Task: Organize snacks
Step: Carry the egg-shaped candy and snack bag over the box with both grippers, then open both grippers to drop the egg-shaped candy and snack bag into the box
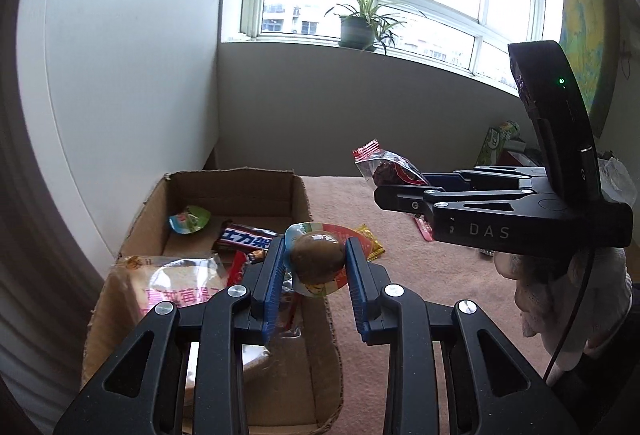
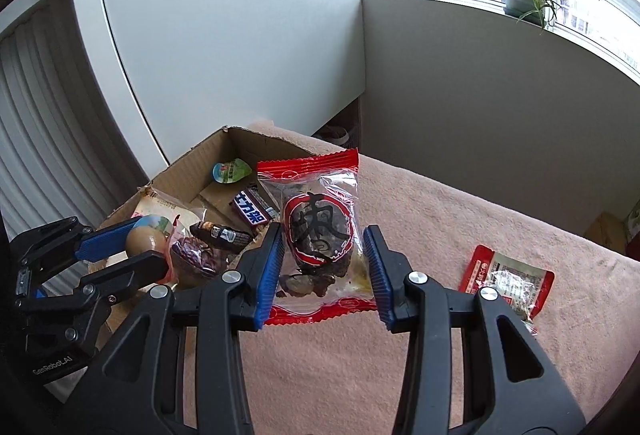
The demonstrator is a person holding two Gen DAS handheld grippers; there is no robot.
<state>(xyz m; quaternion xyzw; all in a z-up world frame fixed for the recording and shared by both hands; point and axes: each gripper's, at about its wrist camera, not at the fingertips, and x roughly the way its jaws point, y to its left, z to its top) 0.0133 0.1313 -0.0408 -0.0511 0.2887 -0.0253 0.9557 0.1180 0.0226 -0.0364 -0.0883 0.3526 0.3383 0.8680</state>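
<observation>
My left gripper (image 1: 316,267) is shut on a packed brown egg snack (image 1: 318,261) and holds it above the right wall of the cardboard box (image 1: 300,195). It also shows in the right wrist view (image 2: 146,239). My right gripper (image 2: 324,263) is shut on a clear red-edged date packet (image 2: 318,231), held above the pink cloth just right of the box (image 2: 180,163); it shows in the left wrist view (image 1: 390,169). In the box lie a jelly cup (image 1: 190,219), a chocolate bar (image 1: 244,239) and a bread packet (image 1: 176,285).
A red and white sachet (image 2: 506,281) lies on the pink cloth (image 2: 440,219) to the right. A yellow wrapper (image 1: 370,241) lies on the cloth beside the box. A white cabinet (image 1: 120,75) stands behind the box. A potted plant (image 1: 358,27) stands on the windowsill.
</observation>
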